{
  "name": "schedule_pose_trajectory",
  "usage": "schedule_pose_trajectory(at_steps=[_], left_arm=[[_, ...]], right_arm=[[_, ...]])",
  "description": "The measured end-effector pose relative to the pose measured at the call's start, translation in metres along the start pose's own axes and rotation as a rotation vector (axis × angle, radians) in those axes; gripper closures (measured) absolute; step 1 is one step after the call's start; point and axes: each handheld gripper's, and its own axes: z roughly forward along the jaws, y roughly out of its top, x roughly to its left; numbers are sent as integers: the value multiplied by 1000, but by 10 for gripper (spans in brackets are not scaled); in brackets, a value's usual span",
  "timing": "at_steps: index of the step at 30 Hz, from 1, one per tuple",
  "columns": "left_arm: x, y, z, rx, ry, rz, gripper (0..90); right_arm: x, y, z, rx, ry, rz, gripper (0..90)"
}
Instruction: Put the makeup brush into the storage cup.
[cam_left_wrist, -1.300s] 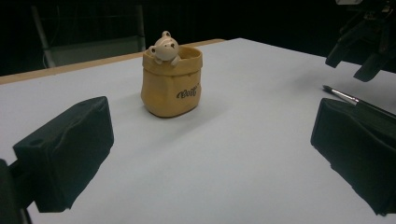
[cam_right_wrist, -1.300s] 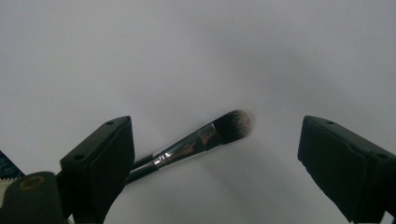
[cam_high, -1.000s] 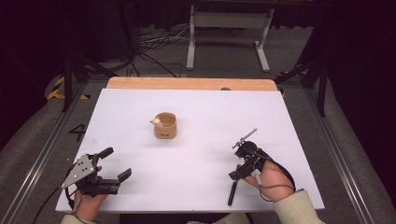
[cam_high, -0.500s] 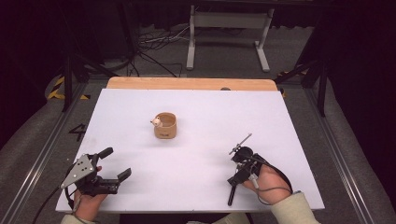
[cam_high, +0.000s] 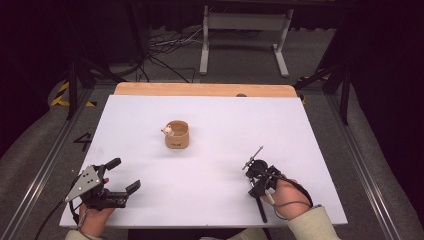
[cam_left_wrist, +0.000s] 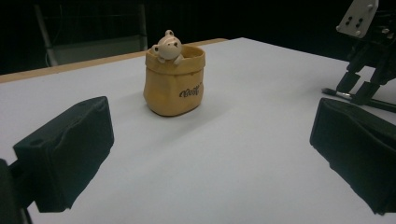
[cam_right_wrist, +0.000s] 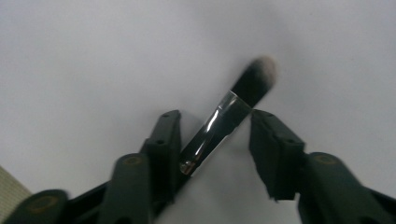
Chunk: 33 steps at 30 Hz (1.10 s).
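Brush (cam_right_wrist: 233, 112) near the table's (cam_high: 300, 130) front-right edge is straddled by right gripper (cam_right_wrist: 212, 135), jaws spread, pickup apparently in hand. Closing needed next. Left gripper (cam_left_wrist: 205, 154) idles spread at front-left corner.

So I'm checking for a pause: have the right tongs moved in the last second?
Yes. The right tongs slid slightly nearer the table's near edge.

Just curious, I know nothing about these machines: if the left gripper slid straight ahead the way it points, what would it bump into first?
Probably the yellow bear pot. It stands ahead of the open left gripper, slightly left of centre, so one jaw might just clip it.
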Motion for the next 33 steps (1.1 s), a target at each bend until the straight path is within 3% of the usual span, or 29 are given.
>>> schedule_pose_trajectory(at_steps=[3,4,12,16,27,33], left_arm=[[-1,0,1,0,3,1,3],[-1,0,2,2,1,4,4],[0,0,1,3,3,-5,4],[2,1,0,15,-23,-59,9],[2,1,-1,16,-24,-49,10],[1,2,0,15,-27,-45,10]], right_arm=[[2,0,-1,16,2,-14,746],[3,1,-1,19,-1,-20,755],[4,1,-3,22,-14,-29,781],[2,0,-6,3,-11,-31,792],[4,1,-11,-11,-20,-46,798],[4,2,-24,-76,-14,-48,799]])
